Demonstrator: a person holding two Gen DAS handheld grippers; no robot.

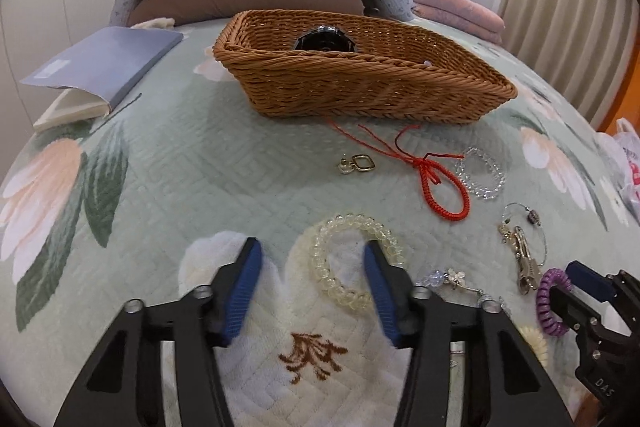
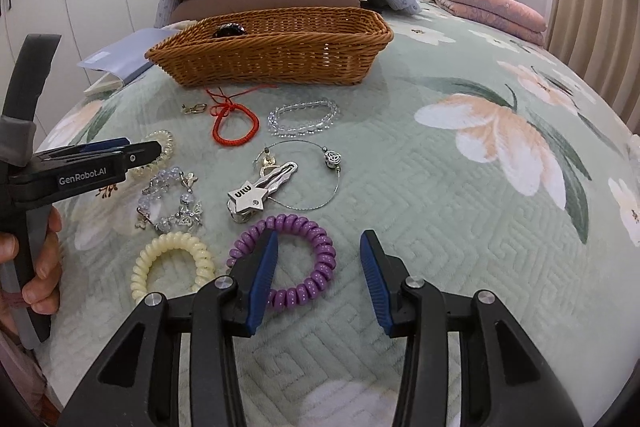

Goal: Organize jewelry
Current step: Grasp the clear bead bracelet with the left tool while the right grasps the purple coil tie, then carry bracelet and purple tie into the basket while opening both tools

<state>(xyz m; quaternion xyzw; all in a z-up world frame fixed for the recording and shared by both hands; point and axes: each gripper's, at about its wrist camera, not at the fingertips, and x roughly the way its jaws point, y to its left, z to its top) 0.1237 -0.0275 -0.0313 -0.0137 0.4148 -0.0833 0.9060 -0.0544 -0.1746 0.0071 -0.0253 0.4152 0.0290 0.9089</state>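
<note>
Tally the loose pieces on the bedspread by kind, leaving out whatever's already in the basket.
Coil hair ties: 2, purple and cream
Bead bracelets: 3, pale yellow, clear, butterfly charm
Cord bracelets: 1, red
Wire bangles: 1
Hair clips: 1, star
Gold clasps: 1
Total: 9

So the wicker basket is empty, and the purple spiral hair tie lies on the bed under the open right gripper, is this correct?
Not quite. The wicker basket is not empty: a dark round object already sits inside, as the left wrist view shows. The rest holds: the purple spiral hair tie lies on the bed under the open right gripper.
</note>
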